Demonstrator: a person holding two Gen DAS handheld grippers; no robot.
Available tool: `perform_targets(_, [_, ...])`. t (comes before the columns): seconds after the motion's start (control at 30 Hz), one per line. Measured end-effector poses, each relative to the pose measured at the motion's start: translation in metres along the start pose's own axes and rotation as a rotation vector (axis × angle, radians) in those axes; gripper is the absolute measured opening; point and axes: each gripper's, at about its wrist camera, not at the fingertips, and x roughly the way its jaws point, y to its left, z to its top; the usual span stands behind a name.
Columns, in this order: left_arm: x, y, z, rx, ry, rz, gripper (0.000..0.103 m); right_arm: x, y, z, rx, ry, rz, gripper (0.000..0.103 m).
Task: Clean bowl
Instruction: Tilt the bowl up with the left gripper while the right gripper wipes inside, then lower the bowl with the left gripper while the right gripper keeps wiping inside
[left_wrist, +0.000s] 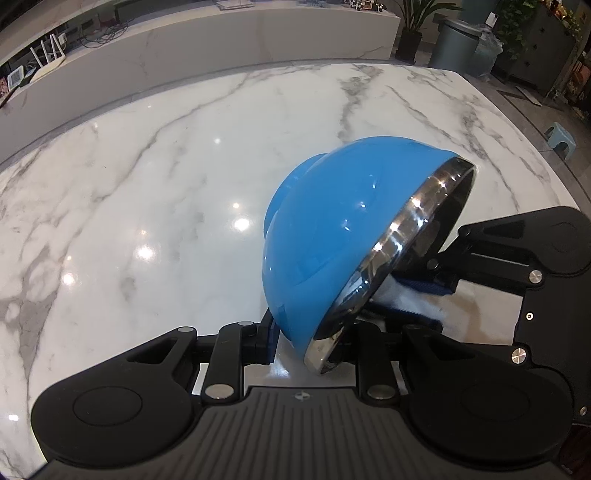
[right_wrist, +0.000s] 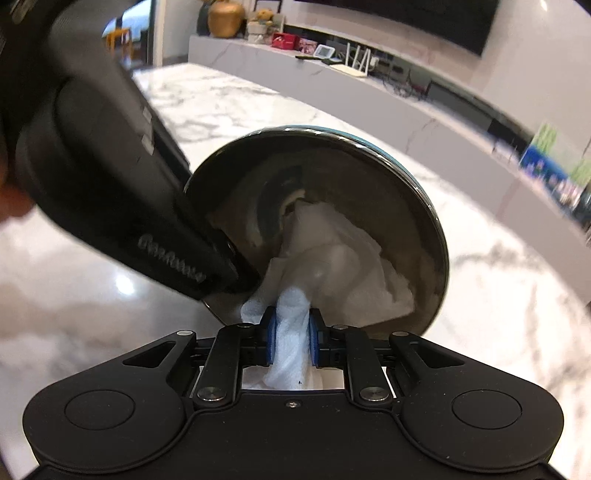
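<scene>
A bowl (left_wrist: 332, 236), blue outside with a shiny steel rim and inside, is held tilted above the marble table, its opening facing right. My left gripper (left_wrist: 310, 339) is shut on the bowl's rim. In the right wrist view the bowl's steel inside (right_wrist: 332, 177) faces the camera. My right gripper (right_wrist: 290, 343) is shut on a white paper towel (right_wrist: 332, 258), which is pressed into the bowl. The right gripper also shows in the left wrist view (left_wrist: 424, 280), at the bowl's mouth. The left gripper (right_wrist: 221, 266) enters from the left in the right wrist view.
The white marble table (left_wrist: 147, 184) spreads under both grippers. A long marble counter (left_wrist: 221, 37) with small items runs behind it. A bin (left_wrist: 458, 44), a potted plant (left_wrist: 413, 29) and a small blue stool (left_wrist: 561, 138) stand on the floor to the right.
</scene>
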Motion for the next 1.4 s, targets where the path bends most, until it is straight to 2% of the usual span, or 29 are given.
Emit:
perform_targets(0.13, [-0.001, 0.001, 0.0, 0.0, -0.008, 0.001, 0.021, 0.007, 0.012, -0.003, -0.135, -0.004, -0.119, 0.015])
perform_targets(0.3, [-0.004, -0.001, -0.001, 0.015, -0.057, 0.033, 0.023, 0.009, 0.01, -0.003, -0.116, -0.005, -0.113, 0.015])
perform_targets(0.43, [-0.013, -0.011, 0.0, 0.088, -0.148, 0.119, 0.035, 0.008, 0.001, -0.004, -0.06, -0.007, -0.089, 0.014])
perform_targets(0.6, [-0.03, -0.024, -0.002, 0.172, -0.321, 0.21, 0.039, 0.003, -0.004, -0.005, -0.02, -0.013, -0.078, 0.015])
perform_targets(0.7, [-0.041, -0.022, -0.002, 0.148, -0.419, 0.204, 0.043, 0.0, -0.005, -0.005, -0.002, -0.015, -0.068, 0.015])
perform_targets(0.73, [-0.042, -0.019, -0.001, 0.127, -0.43, 0.186, 0.043, 0.0, -0.005, -0.004, 0.005, -0.017, -0.063, 0.015])
perform_targets(0.77, [-0.042, -0.015, 0.0, 0.102, -0.432, 0.163, 0.042, -0.002, -0.005, -0.005, 0.009, -0.017, -0.061, 0.015])
perform_targets(0.83, [-0.039, -0.007, 0.004, 0.045, -0.421, 0.113, 0.025, -0.005, -0.005, -0.005, 0.014, -0.021, -0.057, 0.015])
perform_targets(0.9, [-0.036, 0.0, 0.008, -0.007, -0.389, 0.078, 0.017, -0.008, -0.007, -0.003, 0.024, -0.029, -0.054, 0.015])
perform_targets(1.17, [-0.019, 0.03, 0.011, -0.171, -0.22, 0.068, 0.01, -0.014, -0.024, 0.007, 0.147, -0.058, 0.005, 0.015])
perform_targets(1.4, [-0.011, 0.025, 0.004, -0.129, -0.107, 0.027, 0.012, -0.01, -0.043, 0.02, 0.255, -0.048, 0.031, 0.015])
